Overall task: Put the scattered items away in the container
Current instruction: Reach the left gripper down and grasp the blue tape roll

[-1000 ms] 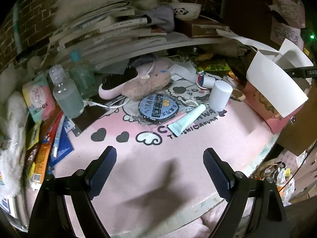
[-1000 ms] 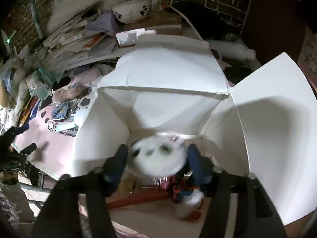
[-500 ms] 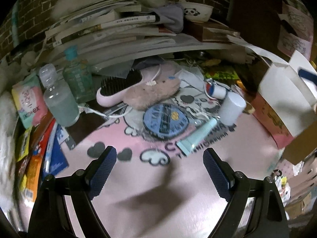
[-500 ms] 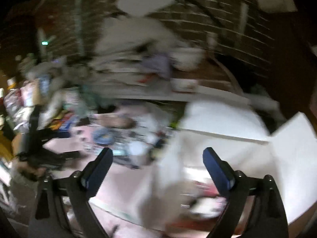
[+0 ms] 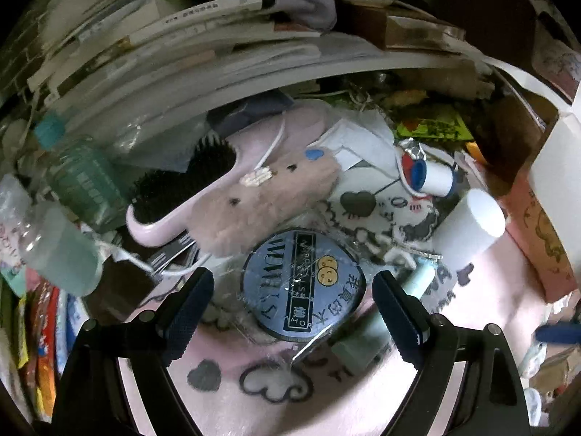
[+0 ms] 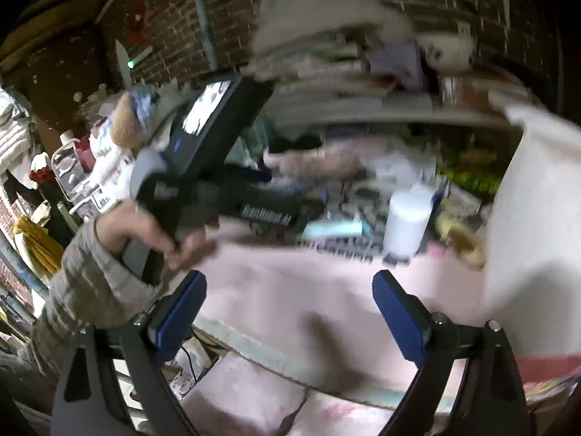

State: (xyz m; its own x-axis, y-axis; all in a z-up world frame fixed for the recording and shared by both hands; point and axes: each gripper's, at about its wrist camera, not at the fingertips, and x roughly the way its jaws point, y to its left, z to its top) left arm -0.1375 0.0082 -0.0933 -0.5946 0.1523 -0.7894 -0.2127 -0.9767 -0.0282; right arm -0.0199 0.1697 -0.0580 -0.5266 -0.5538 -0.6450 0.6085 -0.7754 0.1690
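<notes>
Judging by the clutter, most of the tidying is left: ahead of the left gripper (image 5: 292, 301) a round blue tin (image 5: 303, 283) lies between the wide-open jaws, untouched, with a mint tube (image 5: 385, 312) just to its right, a white cylinder (image 5: 472, 225) further right, and a hairbrush (image 5: 181, 189) and plush toy (image 5: 265, 200) beyond. The right gripper (image 6: 288, 312) is seen spread wide and empty over the pink mat (image 6: 290, 290); the white box (image 6: 537, 218) stands at its right.

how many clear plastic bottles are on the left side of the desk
2. A green-tinted bottle with a teal cap stands at the far left by the hairbrush; a clear bottle leans just in front of it. The clutter may hide others.
</notes>
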